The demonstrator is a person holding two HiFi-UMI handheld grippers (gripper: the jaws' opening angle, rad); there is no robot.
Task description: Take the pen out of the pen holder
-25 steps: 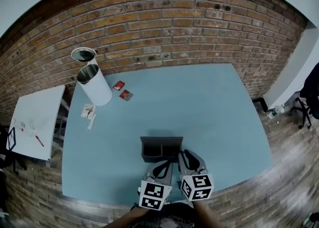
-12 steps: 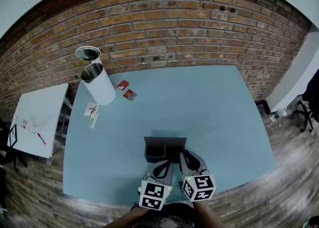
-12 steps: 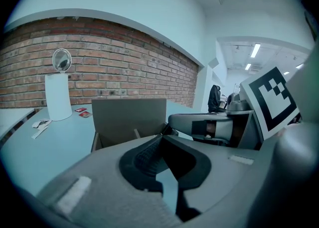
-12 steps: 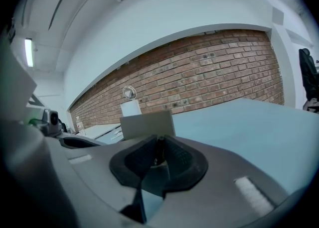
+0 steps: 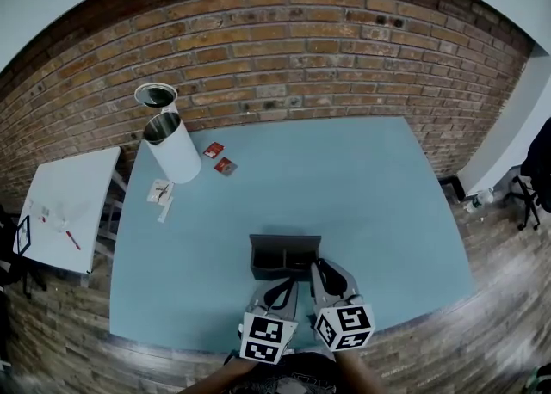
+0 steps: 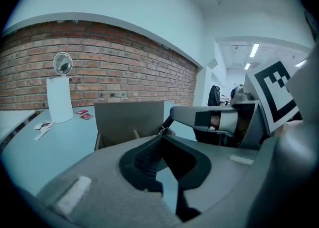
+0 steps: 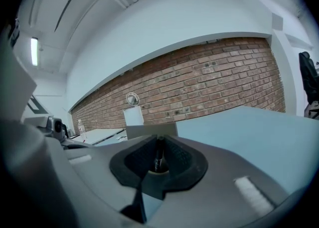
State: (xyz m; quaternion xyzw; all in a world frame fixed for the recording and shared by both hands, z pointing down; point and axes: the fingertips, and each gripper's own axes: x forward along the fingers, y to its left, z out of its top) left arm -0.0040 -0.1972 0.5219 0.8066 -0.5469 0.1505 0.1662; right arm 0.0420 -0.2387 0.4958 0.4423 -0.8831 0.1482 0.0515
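From the head view, the pen holder stands at about 6 o'clock on the blue table, close to the near edge. Both grippers are right behind it. The left gripper is just short of the holder's near wall, and the right gripper has its tips at the holder's 4 o'clock corner. The pen cannot be made out here. A white cylinder stands far off at 10 o'clock.

In the left gripper view, that gripper's jaws are clenched on nothing. Beyond them a thin dark pen slants from the right gripper's tips down to the holder's rim.

In the right gripper view, the jaws are clamped on the pen, which stands upright between the ribbed pads, with the holder just ahead at 12 o'clock.

The grasp looks made. Lifting the pen clear of the holder seems to be what is left.
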